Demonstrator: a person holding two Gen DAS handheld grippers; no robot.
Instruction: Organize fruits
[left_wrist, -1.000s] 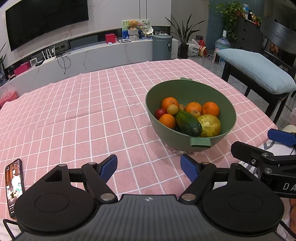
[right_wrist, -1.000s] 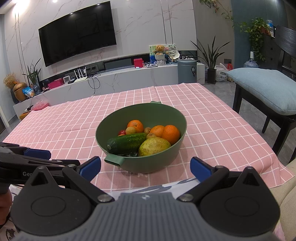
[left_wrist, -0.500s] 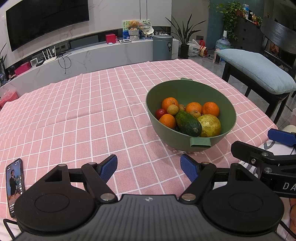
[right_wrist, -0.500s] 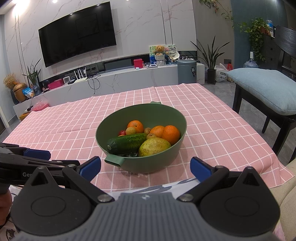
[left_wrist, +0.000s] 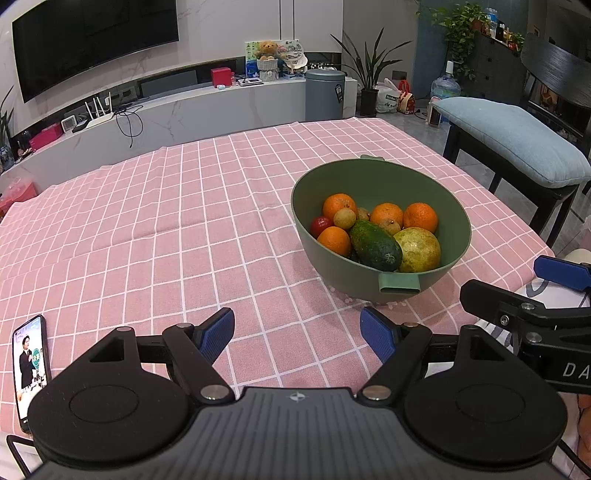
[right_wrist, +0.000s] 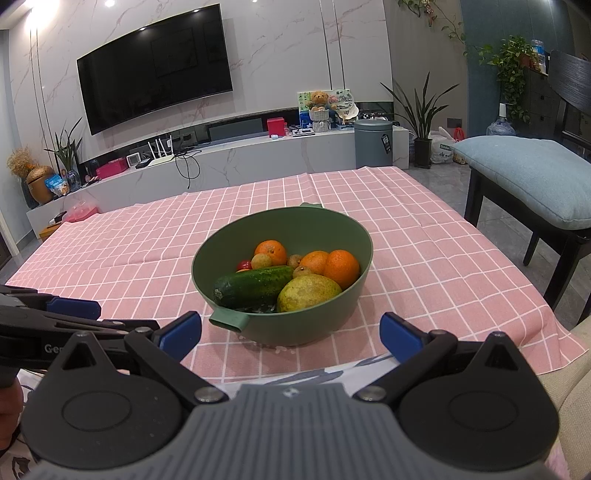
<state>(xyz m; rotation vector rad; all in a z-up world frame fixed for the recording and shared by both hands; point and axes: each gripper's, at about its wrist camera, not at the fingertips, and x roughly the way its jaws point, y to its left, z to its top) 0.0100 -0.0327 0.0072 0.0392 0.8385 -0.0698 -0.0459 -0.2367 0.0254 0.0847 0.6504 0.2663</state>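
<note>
A green bowl (left_wrist: 458, 218) (right_wrist: 321, 221) stands on the pink checked tablecloth (left_wrist: 184, 221). It holds several oranges (left_wrist: 339, 206), a dark green cucumber (left_wrist: 375, 245) (right_wrist: 255, 284), a yellow-green pear-like fruit (left_wrist: 421, 249) (right_wrist: 306, 293), small brown fruits (left_wrist: 344, 218) and a small red fruit (left_wrist: 320, 224). My left gripper (left_wrist: 297, 328) is open and empty near the table's front edge, left of the bowl. My right gripper (right_wrist: 290, 330) is open and empty just in front of the bowl.
A phone (left_wrist: 30, 365) with a lit screen lies at the front left of the table. A dark bench with a blue cushion (left_wrist: 513, 136) stands to the right. A TV console (right_wrist: 221, 162) runs along the far wall.
</note>
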